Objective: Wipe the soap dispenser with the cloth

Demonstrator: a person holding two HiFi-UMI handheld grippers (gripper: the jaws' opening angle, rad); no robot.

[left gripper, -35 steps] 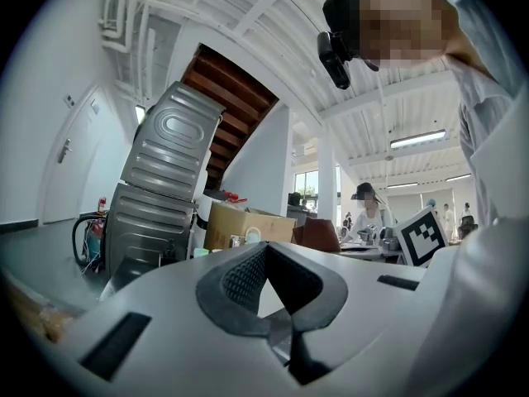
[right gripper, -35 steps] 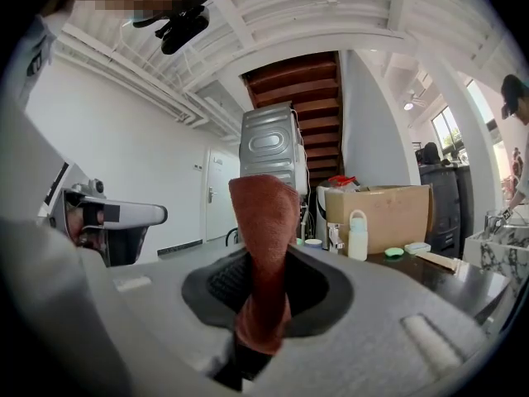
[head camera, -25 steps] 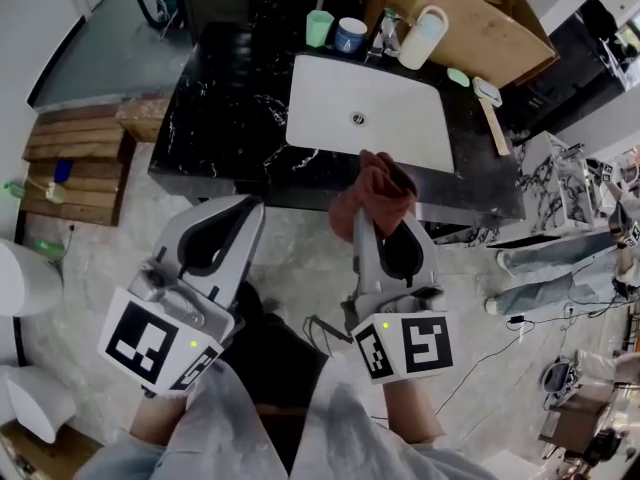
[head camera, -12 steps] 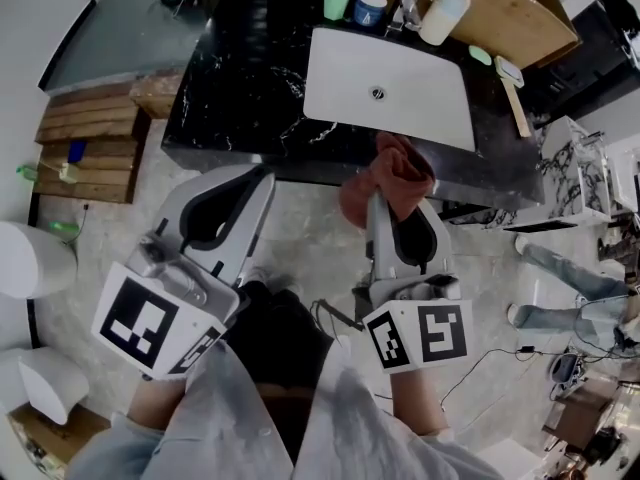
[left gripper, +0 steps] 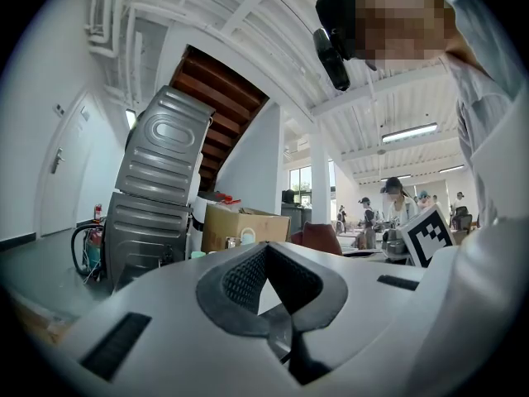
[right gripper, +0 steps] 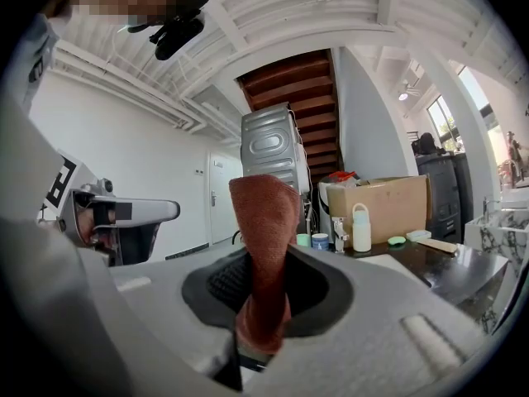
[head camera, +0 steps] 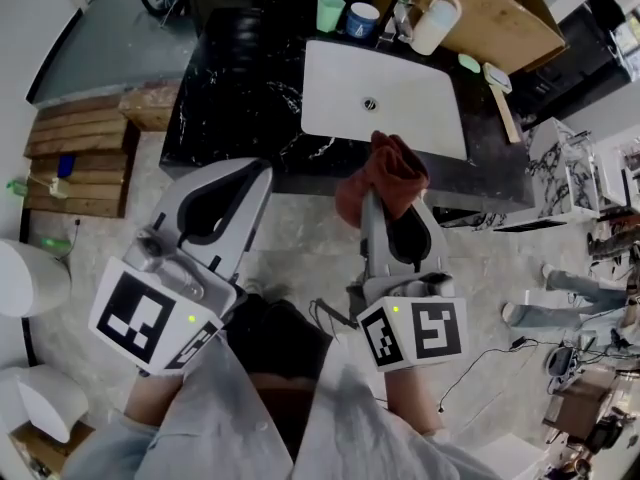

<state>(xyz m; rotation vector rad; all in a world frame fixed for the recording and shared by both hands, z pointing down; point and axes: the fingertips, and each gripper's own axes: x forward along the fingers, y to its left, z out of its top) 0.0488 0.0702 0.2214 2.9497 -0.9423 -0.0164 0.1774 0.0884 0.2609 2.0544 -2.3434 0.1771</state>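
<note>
Evidently readied for wiping, the right gripper [head camera: 374,206] clamps the rust-red cloth [head camera: 388,171], its bunch protruding beyond the jaws. The left gripper [head camera: 252,175] is closed on nothing, perhaps free to steady the soap dispenser [head camera: 437,23], which stands well away behind the sink [head camera: 330,103] on the table [head camera: 230,108].
</note>
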